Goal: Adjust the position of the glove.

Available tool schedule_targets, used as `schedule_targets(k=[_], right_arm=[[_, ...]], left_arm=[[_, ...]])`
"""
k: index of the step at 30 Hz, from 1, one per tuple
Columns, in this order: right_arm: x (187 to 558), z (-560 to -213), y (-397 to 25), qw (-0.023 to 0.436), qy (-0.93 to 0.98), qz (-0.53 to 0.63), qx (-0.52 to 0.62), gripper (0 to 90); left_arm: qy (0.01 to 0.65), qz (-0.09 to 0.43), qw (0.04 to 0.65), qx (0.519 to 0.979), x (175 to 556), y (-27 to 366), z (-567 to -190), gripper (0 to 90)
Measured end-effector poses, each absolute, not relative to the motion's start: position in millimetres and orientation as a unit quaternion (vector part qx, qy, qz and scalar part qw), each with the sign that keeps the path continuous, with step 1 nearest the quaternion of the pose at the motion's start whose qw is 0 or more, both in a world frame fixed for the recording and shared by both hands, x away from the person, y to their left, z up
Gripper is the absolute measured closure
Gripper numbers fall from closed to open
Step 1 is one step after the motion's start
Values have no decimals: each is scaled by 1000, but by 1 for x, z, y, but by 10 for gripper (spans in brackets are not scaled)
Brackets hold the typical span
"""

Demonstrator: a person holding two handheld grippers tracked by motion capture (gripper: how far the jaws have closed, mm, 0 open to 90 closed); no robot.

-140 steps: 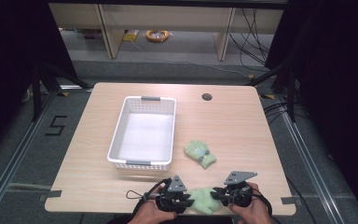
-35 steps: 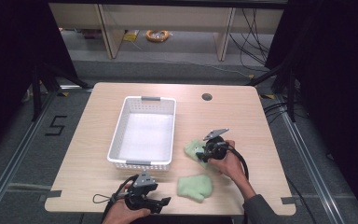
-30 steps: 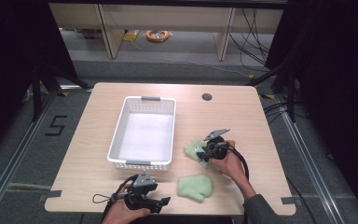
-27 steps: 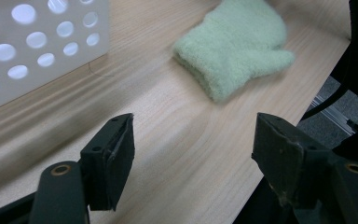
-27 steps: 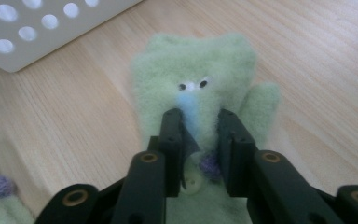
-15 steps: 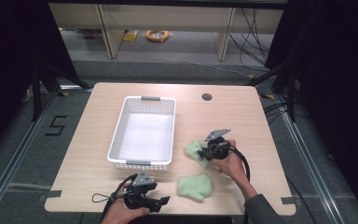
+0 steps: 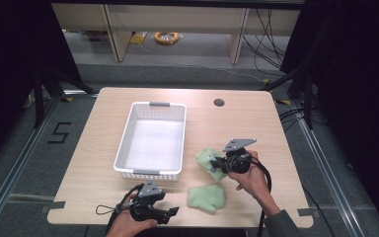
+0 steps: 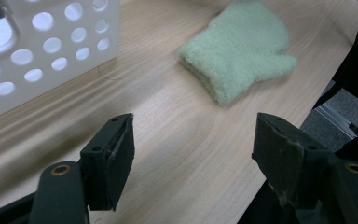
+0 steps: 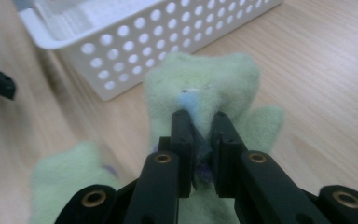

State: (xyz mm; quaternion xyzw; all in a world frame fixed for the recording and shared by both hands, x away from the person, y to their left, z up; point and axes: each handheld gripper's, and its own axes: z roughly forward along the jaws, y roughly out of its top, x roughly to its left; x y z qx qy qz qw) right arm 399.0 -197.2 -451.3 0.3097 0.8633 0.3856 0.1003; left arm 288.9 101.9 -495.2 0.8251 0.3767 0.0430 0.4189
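Observation:
Two pale green fleece mittens are on the wooden table. One mitten [image 7: 208,159] [image 9: 204,88] lies right of the white basket, and my right gripper [image 7: 218,163] [image 9: 200,125] is shut on its edge, jaws pinched on the fabric. The other mitten [image 7: 206,198] [image 8: 240,49] lies flat near the table's front edge. My left gripper [image 7: 172,211] [image 8: 193,154] is open at the front edge, left of that mitten, jaws wide apart over bare wood. A second bit of green fleece [image 9: 65,179] shows at lower left in the right gripper view.
A white perforated basket [image 7: 123,143] [image 8: 51,44] [image 9: 135,60] stands at the table's middle left, nothing inside it. A round cable hole [image 7: 219,102] sits at the back. The table's front edge [image 7: 177,224] is close to the left gripper.
Since 4.7 s ago the right gripper moved from the front edge up to the farther mitten and closed on it; the left gripper shifted left. Over the last second, almost nothing moved.

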Motion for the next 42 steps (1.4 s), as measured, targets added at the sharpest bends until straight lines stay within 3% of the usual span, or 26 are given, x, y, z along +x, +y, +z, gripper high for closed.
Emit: schedule_targets(k=[16, 27, 37, 39, 42], right_arm=[[331, -454, -177, 56, 858, 410, 305, 818], [324, -481, -155, 35, 858, 396, 325, 799], [324, -483, -156, 15, 854, 391, 343, 694], [325, -481, -158, 14, 851, 392, 348, 620], [327, -475, -161, 22, 846, 405, 345, 582]], left_arm=[[362, 34, 426, 828, 278, 90, -493, 290], [346, 26, 425, 836, 269, 69, -492, 336], [342, 21, 426, 837, 266, 50, -496, 366], [344, 19, 423, 838, 267, 48, -496, 365], [339, 19, 418, 843, 267, 44, -497, 364]])
